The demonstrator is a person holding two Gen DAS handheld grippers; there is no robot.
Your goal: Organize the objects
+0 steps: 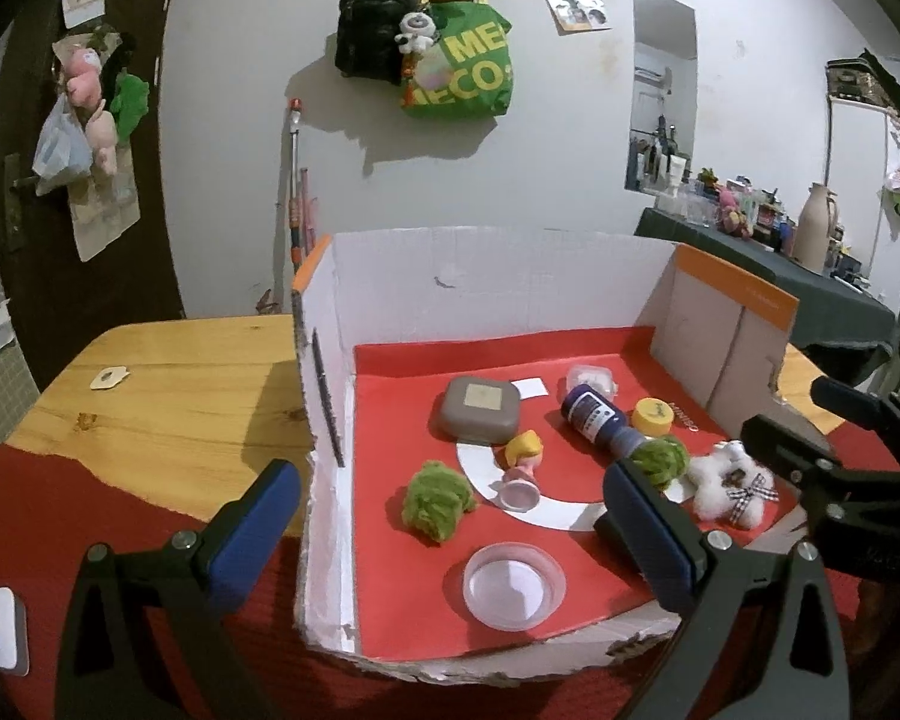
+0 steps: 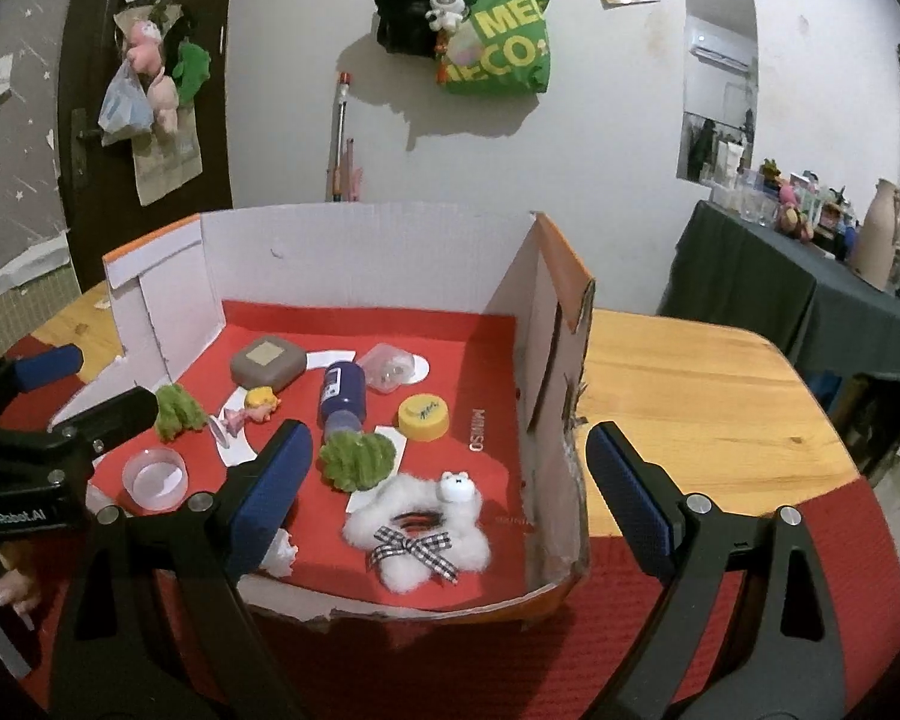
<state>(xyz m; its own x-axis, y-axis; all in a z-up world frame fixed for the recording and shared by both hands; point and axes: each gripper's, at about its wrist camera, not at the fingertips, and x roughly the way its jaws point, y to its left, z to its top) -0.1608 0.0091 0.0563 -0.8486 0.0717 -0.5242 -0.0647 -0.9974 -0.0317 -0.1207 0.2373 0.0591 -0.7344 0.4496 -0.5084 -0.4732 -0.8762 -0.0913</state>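
Two grippers, left (image 1: 450, 516) and right (image 2: 444, 480), are hovering wide open, holding nothing, over the cardboard box (image 2: 360, 252) of small objects.

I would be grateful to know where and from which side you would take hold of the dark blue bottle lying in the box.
Grip the dark blue bottle across the middle of its round body, coming from above. It lies on its side, so its flanks are exposed, while a green fuzzy ball sits close against its neck end. The right hand-held gripper is open and probably wide enough.
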